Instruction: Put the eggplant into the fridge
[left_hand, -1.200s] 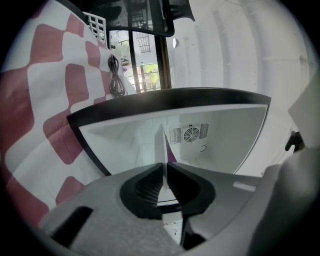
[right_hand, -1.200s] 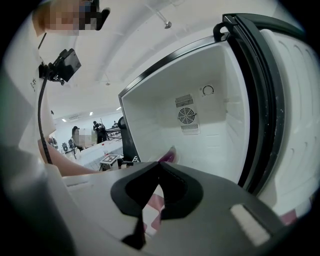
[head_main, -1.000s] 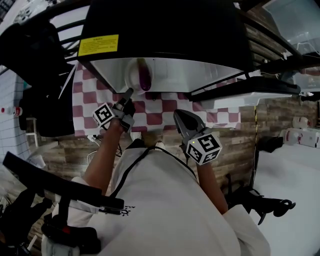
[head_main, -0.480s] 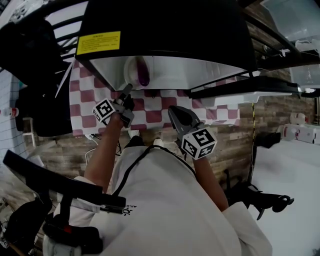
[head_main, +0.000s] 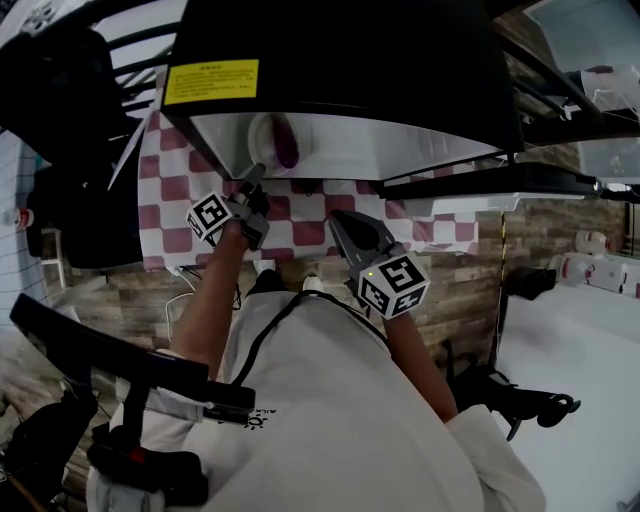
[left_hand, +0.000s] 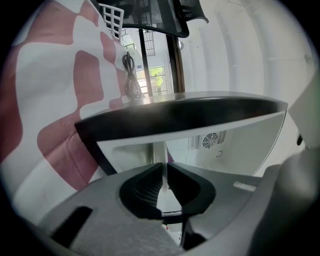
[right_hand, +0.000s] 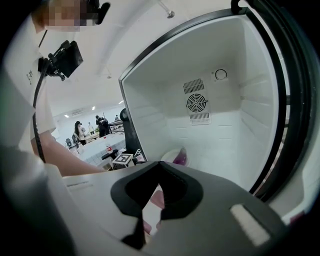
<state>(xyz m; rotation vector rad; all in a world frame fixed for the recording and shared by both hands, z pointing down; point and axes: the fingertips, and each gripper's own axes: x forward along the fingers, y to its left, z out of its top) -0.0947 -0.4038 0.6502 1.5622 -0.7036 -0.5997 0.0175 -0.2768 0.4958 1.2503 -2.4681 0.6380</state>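
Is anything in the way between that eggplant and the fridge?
Nothing visible. The fridge stands open and the eggplant already lies on a white plate inside it, with the left gripper apparently closed on the plate's rim.

Yellow label (head_main: 211, 81) — on the black fridge (head_main: 380, 60) top, print too small to read

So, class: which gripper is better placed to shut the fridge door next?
Probably right: the right gripper is empty and nearer the door; the left gripper grips the plate holding the eggplant.
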